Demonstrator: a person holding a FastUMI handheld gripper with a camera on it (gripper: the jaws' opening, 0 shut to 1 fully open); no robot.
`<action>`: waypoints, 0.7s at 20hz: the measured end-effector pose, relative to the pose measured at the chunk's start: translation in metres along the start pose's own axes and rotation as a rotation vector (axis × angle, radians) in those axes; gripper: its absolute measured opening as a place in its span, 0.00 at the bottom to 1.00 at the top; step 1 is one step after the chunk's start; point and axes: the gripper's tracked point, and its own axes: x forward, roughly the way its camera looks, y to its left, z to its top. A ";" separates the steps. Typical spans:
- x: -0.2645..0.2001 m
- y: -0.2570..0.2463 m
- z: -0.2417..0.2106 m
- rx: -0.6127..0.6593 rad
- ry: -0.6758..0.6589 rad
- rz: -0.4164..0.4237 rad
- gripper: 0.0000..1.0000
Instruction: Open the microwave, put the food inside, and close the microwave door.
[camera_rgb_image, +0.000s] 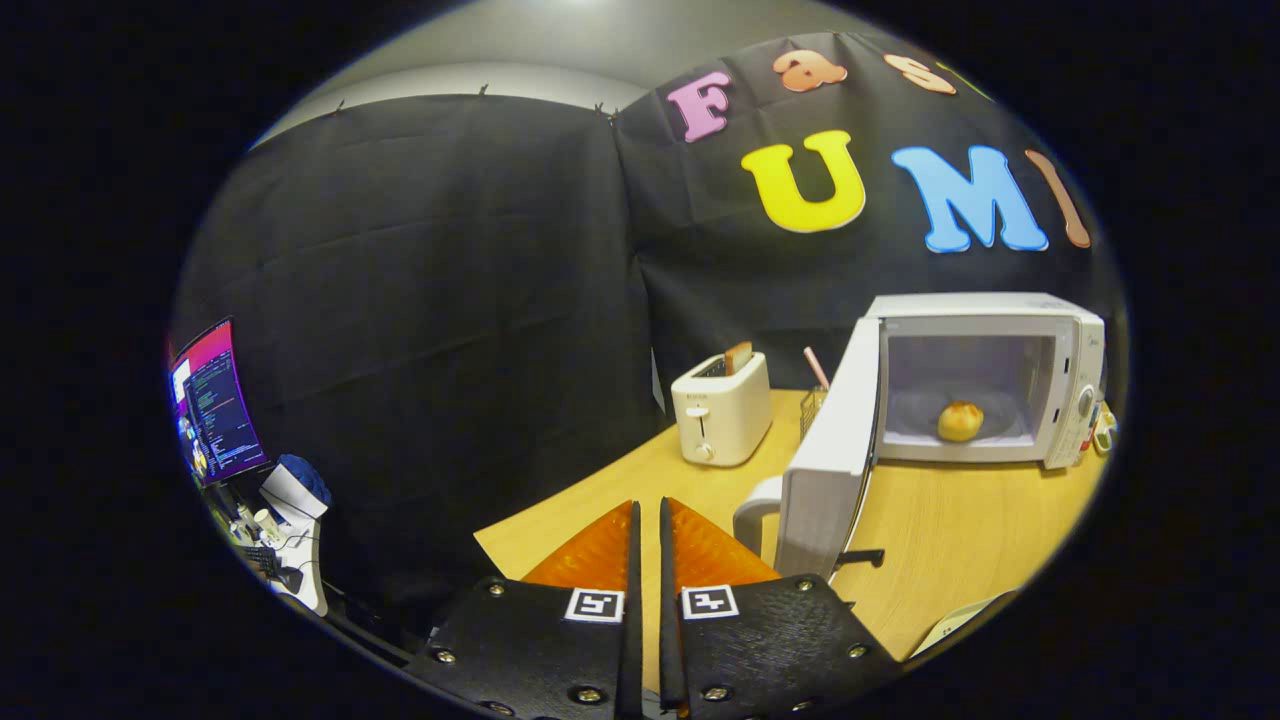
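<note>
A white microwave (1070, 330) stands on the wooden table (960, 530), beyond and to the right of the fingers. Its door (830, 460) hangs wide open, swung out toward me, with the handle (752, 510) on its near edge. A round golden bread roll (960, 421) lies on the floor of the microwave's cavity. My gripper (648, 512) is shut, its fingers nearly touching with nothing between them. The fingertips sit just left of the door's handle, apart from it.
A white toaster (722, 408) with a slice in its slot stands ahead of the fingers, left of the microwave. A wire holder (812, 405) with a pink stick is behind the door. A lit monitor (215, 400) and clutter sit off the table's left edge.
</note>
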 end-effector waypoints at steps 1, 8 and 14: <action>0.001 -0.010 -0.007 0.014 0.022 -0.022 0.07; -0.018 -0.059 -0.017 0.028 0.055 -0.089 0.01; -0.050 -0.107 -0.020 0.063 0.052 -0.152 0.01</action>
